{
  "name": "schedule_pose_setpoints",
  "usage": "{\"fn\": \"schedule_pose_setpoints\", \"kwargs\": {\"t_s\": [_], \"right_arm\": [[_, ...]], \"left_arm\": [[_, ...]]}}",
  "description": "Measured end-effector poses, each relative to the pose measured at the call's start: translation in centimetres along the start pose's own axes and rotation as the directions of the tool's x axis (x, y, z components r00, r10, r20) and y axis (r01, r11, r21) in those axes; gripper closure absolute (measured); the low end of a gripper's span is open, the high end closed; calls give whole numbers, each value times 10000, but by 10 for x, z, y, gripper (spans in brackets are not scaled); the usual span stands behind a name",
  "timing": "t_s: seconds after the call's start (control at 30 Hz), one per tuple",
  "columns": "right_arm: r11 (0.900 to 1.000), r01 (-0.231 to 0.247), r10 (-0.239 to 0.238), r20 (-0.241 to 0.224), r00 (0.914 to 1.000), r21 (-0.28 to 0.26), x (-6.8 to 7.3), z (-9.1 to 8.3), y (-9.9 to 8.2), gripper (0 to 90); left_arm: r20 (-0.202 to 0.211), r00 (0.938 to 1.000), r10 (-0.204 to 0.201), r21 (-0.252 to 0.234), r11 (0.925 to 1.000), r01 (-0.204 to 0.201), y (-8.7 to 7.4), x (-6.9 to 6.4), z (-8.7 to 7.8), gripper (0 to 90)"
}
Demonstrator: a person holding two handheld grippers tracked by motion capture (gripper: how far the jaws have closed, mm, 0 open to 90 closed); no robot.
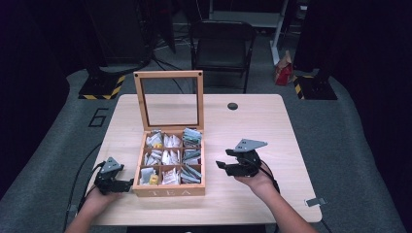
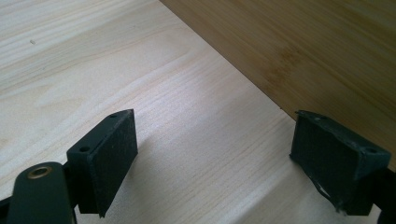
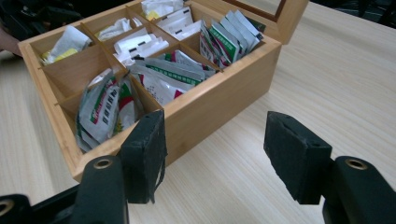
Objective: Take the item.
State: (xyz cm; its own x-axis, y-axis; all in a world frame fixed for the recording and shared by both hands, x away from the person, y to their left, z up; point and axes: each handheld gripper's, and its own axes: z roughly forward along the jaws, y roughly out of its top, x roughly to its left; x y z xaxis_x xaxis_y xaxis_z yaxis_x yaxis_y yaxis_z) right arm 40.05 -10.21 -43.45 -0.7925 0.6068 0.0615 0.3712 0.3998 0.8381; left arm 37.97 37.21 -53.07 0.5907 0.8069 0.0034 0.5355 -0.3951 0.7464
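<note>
An open wooden tea box (image 1: pixel 169 187) stands near the table's (image 1: pixel 252 121) front edge. The left gripper (image 1: pixel 127 185), jaws apart and empty, rests beside the box's left wall. The right gripper (image 1: pixel 222 158), likewise parted and empty, hovers off its right side. It looks like an approach; next, reach into a compartment for a tea sachet (image 3: pixel 102 112).

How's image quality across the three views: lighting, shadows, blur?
High view: the table is evenly lit against a dark room, the picture soft, the tea box lettering barely legible. Left gripper view: sharp wood grain, soft shadows under both open pads. Right gripper view: the near packets crisp, the far compartments slightly soft, mild glare on the foil, the pads somewhat blurred.
</note>
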Motion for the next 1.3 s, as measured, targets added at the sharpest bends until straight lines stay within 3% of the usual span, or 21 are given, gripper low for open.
{"fn": "schedule_pose_setpoints", "kwargs": {"t_s": [0.73, 1.3], "right_arm": [[9996, 271, -266, -610, 9978, 72, 17, 13, 18, 421], [9965, 790, -751, -1173, 9903, 289, 35, 33, 21, 536]], "left_arm": [[-1, 10000, 6, 3, 10000, -6, 0, 0, 0, 141], [-15, 10000, 10, -5, 10000, -10, 0, 0, 0, 141]]}}
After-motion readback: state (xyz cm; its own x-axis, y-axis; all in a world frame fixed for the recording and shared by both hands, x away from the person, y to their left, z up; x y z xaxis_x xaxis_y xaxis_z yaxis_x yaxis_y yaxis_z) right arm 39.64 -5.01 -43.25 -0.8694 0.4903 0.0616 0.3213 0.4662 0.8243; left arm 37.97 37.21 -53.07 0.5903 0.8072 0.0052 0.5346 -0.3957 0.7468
